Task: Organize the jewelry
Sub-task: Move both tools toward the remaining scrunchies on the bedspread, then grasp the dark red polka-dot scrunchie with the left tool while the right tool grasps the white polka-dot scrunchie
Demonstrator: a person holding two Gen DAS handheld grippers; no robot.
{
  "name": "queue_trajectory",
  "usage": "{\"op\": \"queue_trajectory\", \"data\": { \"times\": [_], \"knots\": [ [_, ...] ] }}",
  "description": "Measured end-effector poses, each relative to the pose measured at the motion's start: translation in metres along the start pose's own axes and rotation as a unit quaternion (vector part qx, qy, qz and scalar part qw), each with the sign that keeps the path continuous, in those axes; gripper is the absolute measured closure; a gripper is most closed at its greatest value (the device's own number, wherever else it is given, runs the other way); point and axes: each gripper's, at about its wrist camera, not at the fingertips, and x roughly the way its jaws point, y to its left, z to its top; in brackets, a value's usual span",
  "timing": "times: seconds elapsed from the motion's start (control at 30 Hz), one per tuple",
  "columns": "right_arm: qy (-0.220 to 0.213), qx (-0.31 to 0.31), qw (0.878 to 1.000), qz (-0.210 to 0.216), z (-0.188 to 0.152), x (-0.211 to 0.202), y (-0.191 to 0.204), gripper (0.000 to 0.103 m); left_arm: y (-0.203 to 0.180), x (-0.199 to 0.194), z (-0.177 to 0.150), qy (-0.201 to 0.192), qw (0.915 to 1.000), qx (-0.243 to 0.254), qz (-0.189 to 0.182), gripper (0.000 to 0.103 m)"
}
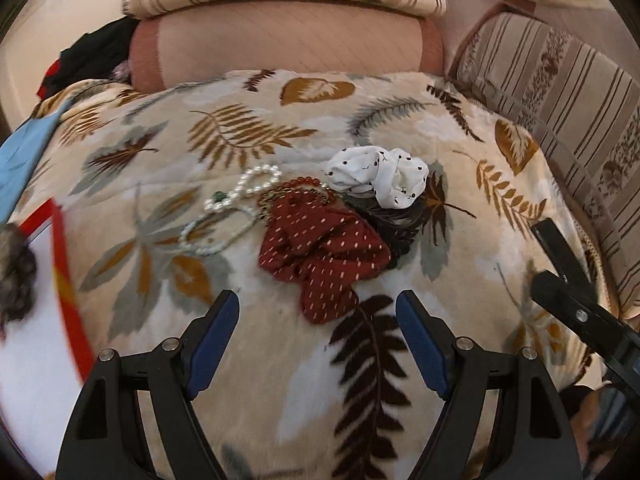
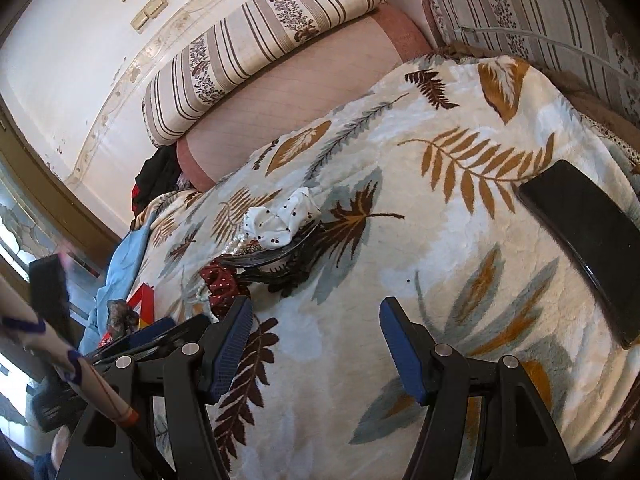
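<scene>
Left wrist view: left gripper (image 1: 318,304) spread wide, empty, hanging over leaf-print blanket (image 1: 460,152); red scrunchie (image 1: 320,252) just at twelve o'clock, pearl bracelet (image 1: 256,180) at eleven. Right wrist view: right gripper (image 2: 316,316) spread, empty; jewelry pile (image 2: 264,248) at eleven o'clock.

Dark hair claw (image 1: 394,222) partly hidden under scrunchies; red-edged box (image 1: 66,280) cut off at left edge, blurred; phone (image 2: 592,248) cropped at right edge.
</scene>
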Motion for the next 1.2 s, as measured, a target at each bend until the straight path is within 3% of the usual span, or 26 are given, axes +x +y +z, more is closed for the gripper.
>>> {"op": "queue_trajectory", "data": {
  "times": [0.3,0.33,0.37,0.43,0.57,0.77,1.2],
  "knots": [
    [0.008,0.009,1.0,0.011,0.003,0.008,-0.008,0.033,0.007,0.043,0.015,0.005,1.0,-0.007,0.002,0.023],
    [0.009,0.01,1.0,0.012,0.003,0.009,-0.008,0.033,0.009,0.046,0.015,0.006,0.9999,-0.009,0.001,0.028],
    [0.009,0.011,1.0,0.013,0.004,0.009,-0.008,0.033,0.01,0.049,0.014,0.007,0.9999,-0.012,-0.001,0.044],
    [0.011,0.011,1.0,0.012,0.005,0.011,-0.008,0.033,0.013,0.055,0.013,0.014,0.9997,-0.016,-0.01,0.06],
    [0.014,0.009,1.0,0.015,0.012,0.017,-0.003,0.031,0.014,0.047,0.009,-0.002,0.9999,-0.011,-0.012,0.079],
    [0.002,-0.04,0.999,0.0,0.038,0.034,0.023,0.017,0.015,0.022,0.003,-0.032,0.9993,-0.004,-0.021,0.079],
    [0.052,-0.148,0.986,-0.06,0.071,0.133,0.068,0.015,0.031,-0.007,0.007,-0.056,0.9977,-0.023,-0.029,0.079]
  ]
}}
